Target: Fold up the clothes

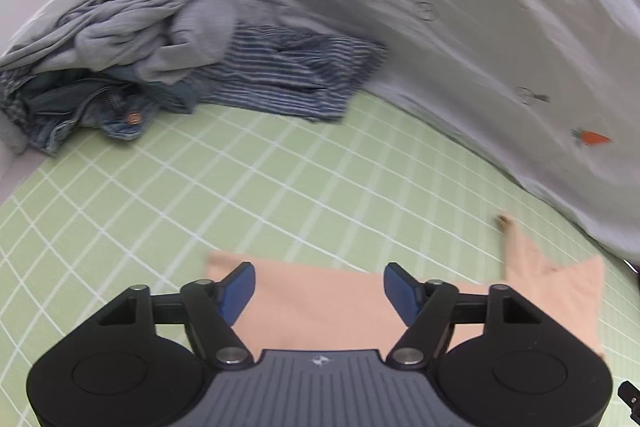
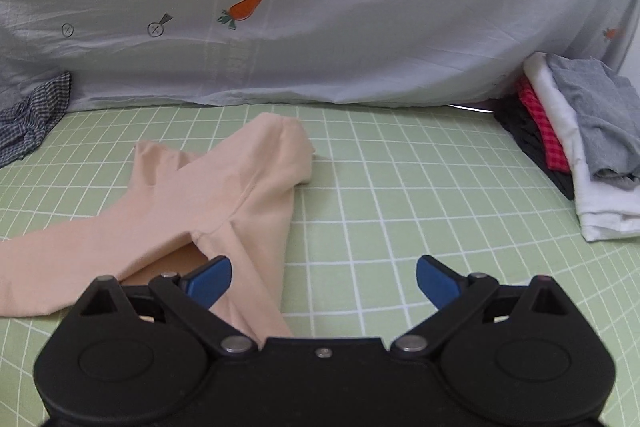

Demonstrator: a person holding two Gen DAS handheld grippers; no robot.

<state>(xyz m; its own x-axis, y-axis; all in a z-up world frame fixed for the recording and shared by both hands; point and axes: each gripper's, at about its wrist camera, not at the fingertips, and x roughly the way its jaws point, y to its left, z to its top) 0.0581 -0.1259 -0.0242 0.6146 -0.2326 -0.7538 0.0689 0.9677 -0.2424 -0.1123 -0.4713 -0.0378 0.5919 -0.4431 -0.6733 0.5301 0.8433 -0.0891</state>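
Peach top (image 2: 208, 187), soft and stretchy-looking, lies flat on the green grid mat (image 2: 400, 187), toward the near edge, with one sleeve folded across the body into a rough X shape. Both tools hang over it with nothing in them: the left gripper (image 1: 319, 291) has its blue pads spread wide above the smooth fabric, and the right gripper (image 2: 324, 281) is spread wide too, left pad over the hem. Crumpled grey and denim heap (image 1: 120, 39) sits at the mat's far left corner, a neat folded stack (image 2: 576, 143) at the right edge. Wrinkly carrot-print sheet (image 2: 320, 7) runs along the far edge.
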